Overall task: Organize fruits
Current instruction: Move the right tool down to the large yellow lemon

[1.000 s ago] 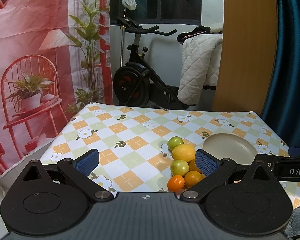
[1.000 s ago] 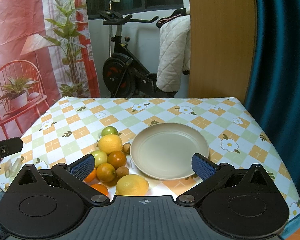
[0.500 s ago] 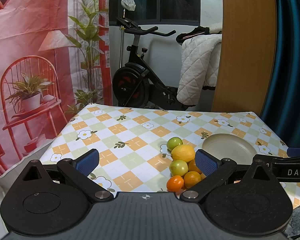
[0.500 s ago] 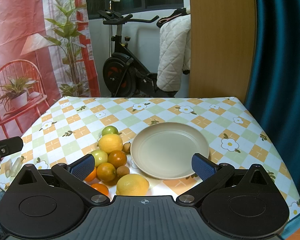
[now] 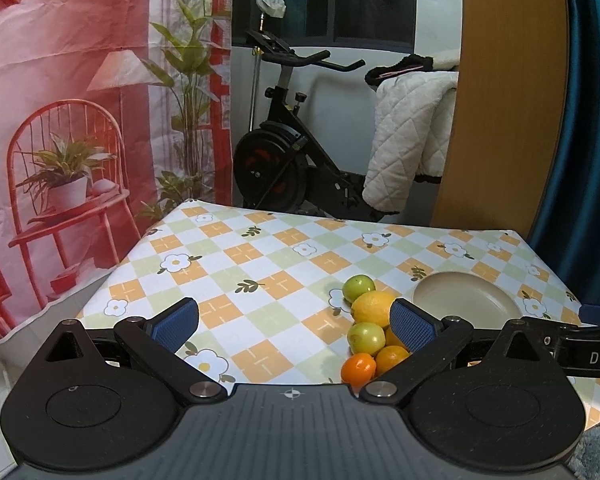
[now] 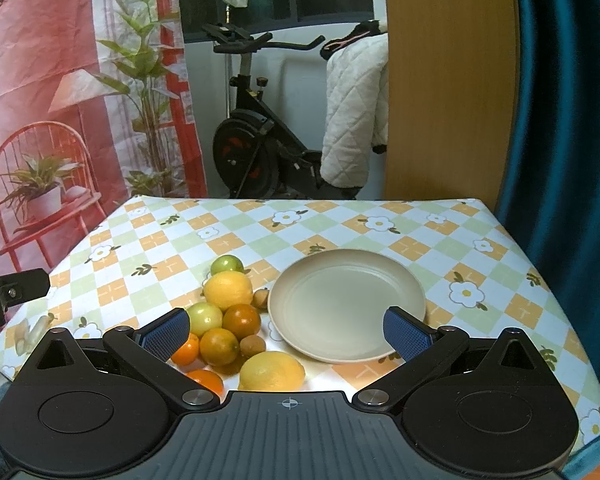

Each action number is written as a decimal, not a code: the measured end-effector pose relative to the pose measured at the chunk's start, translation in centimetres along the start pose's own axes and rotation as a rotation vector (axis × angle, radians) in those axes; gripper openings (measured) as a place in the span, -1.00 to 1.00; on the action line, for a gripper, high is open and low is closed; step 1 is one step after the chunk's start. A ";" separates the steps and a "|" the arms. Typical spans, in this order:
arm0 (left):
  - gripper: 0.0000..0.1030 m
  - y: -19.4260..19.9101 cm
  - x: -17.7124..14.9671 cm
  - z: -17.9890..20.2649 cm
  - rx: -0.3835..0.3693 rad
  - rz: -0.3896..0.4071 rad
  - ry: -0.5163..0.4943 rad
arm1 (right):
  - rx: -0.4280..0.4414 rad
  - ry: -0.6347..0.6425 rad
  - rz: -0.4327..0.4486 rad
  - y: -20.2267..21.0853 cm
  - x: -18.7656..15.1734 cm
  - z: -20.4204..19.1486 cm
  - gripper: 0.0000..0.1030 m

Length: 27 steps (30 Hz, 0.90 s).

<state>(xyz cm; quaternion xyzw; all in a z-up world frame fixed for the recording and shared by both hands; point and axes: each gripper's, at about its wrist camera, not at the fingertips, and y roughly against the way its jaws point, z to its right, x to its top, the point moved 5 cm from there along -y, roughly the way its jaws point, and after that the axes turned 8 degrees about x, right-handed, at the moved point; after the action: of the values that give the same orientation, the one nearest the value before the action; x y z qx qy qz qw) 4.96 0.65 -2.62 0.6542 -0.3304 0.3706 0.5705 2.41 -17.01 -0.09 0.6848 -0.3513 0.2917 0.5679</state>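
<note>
A pile of fruit lies on the checked tablecloth left of an empty beige plate (image 6: 346, 302). In the right wrist view I see a green fruit (image 6: 227, 265) at the back, a lemon (image 6: 228, 290), a pale green fruit (image 6: 205, 317), several oranges (image 6: 219, 346) and a second lemon (image 6: 271, 371) nearest me. My right gripper (image 6: 286, 332) is open and empty, above the near edge of the plate and pile. My left gripper (image 5: 294, 322) is open and empty, left of the pile; its right finger covers part of the oranges (image 5: 358, 367). The plate (image 5: 462, 300) shows at right.
The table (image 6: 380, 224) stands in front of an exercise bike (image 6: 256, 136), a white quilt (image 6: 354, 112), a wooden panel (image 6: 444, 80) and a blue curtain (image 6: 564, 100). A red printed backdrop (image 5: 60, 80) hangs at left. Small brown fruits (image 6: 260, 298) lie beside the plate.
Both grippers have barely moved; the left view has shifted slightly, so the table sits a little lower in its frame. The fruit and plate have not moved.
</note>
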 end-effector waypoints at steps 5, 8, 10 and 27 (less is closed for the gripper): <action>0.97 -1.0 0.1 -0.1 -0.003 0.000 0.006 | 0.022 0.013 0.015 -0.9 0.2 0.5 0.99; 0.74 -2.1 0.0 0.0 -0.012 -0.004 0.003 | 0.047 0.019 0.016 -1.8 0.1 0.9 0.99; 0.69 -3.0 -0.1 0.1 -0.029 -0.024 0.005 | 0.084 0.020 0.021 -2.4 0.1 1.1 0.99; 0.36 -6.6 -0.6 3.4 -0.182 -0.027 -0.080 | 0.118 -0.002 0.000 -6.6 -0.8 3.4 1.00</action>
<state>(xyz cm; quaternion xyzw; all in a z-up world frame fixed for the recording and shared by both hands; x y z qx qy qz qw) 10.64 -1.89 -6.72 0.6183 -0.3762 0.3050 0.6191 7.27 -19.52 -5.12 0.7174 -0.3340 0.3114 0.5261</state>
